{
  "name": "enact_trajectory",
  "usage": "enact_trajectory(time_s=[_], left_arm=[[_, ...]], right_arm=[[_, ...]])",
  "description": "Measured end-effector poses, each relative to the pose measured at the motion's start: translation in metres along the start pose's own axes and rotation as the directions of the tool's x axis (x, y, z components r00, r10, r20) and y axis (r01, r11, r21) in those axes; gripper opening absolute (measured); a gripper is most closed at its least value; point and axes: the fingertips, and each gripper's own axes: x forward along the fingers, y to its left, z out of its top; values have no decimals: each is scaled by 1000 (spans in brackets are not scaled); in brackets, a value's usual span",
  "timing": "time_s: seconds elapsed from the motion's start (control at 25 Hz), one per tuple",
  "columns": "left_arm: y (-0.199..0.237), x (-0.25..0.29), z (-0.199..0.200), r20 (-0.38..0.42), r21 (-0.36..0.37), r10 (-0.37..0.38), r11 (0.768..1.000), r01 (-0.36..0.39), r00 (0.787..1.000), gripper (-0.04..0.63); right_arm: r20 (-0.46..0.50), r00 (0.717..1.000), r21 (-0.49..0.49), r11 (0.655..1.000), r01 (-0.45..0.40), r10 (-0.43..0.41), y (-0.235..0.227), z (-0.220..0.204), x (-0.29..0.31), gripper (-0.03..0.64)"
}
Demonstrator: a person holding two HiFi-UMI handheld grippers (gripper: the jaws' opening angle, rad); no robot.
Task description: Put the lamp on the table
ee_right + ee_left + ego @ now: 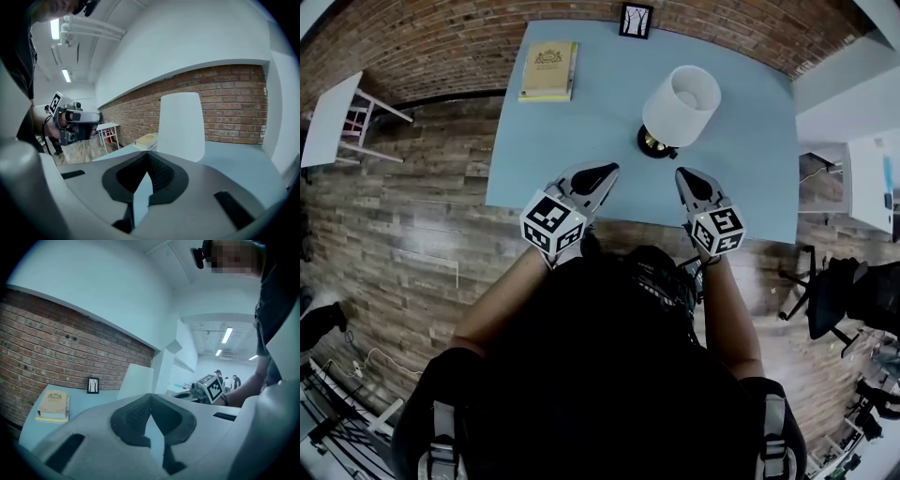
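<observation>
Lamp [682, 105]: stands upright on the table [750, 187], a little right of its middle. White shade, dark round base. No gripper touches it.
Left gripper [609, 170]: over the near edge, left of the lamp. Jaws closed tip to tip, nothing between them.
Right gripper [682, 172]: over the near edge, just in front of the lamp base. Jaws closed, nothing held.
Path to lamp: only bare blue tabletop lies between the two grippers and the lamp.
Book [548, 69]: lies flat near the far left corner, well apart from the lamp.
Frame [636, 20]: small and black, upright at the far edge against the brick wall [441, 37].
Side table [333, 117]: white top, red legs – on the wood floor [412, 216] left of the table.
Chair [830, 295]: dark office chair, off the near right corner.
Writing, book: an emblem and lines of print on the cover – too small to read.
Writing, frame: no text, a picture of dark trees on white.
Writing, grippers: black-and-white square markers on each cube.
</observation>
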Motion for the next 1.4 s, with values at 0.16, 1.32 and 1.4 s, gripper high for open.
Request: enact_trajectory(time_s=[0.16,1.32,1.4], left_arm=[[-14,6,1,13,1,36,999,-36,999,9],[-212,41,-48,25,-5,230,973,-230,973,9],[-221,36,-55,24,-13,236,972,-236,971,9]], right_arm=[[18,999,-5,999,-43,43,-1,8,-13,15],[53,960,-13,961,-276,277,-14,-45,-183,15],[53,959,-8,960,-278,278,-9,-50,-192,15]])
